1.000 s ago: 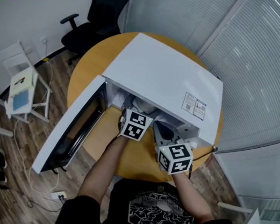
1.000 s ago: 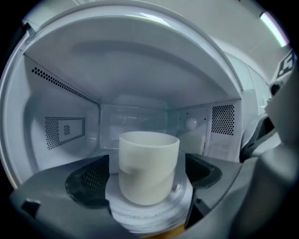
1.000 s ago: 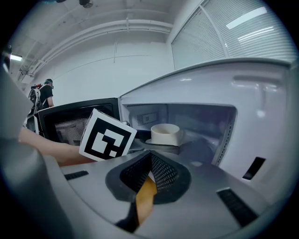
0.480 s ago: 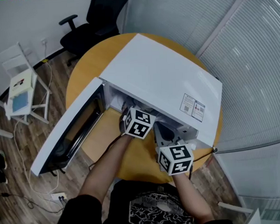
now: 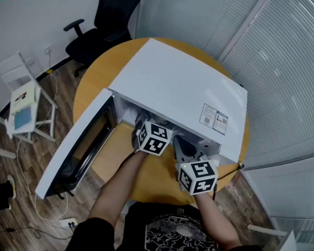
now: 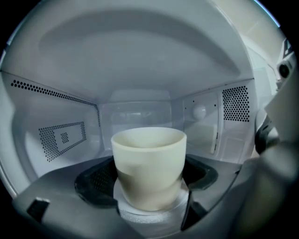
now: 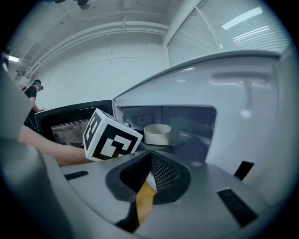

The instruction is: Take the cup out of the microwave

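A cream cup (image 6: 148,168) stands upright on the turntable ring inside the open white microwave (image 5: 181,84). My left gripper (image 5: 149,129) reaches into the cavity with its jaws closing around the cup. The black pads (image 6: 96,179) flank the cup on both sides, and I cannot see them pressing on it. From the right gripper view the cup (image 7: 158,133) shows beyond the left gripper's marker cube (image 7: 110,137). My right gripper (image 5: 185,149) hangs outside, in front of the microwave's control side, its jaws together and empty (image 7: 149,172).
The microwave door (image 5: 77,147) swings wide open to the left over the edge of the round wooden table (image 5: 149,175). A black office chair (image 5: 97,31) and a white stool (image 5: 22,103) stand on the floor beyond. Glass walls with blinds line the right.
The left gripper has rolled slightly at the microwave opening while staying in place. The right gripper has not moved.
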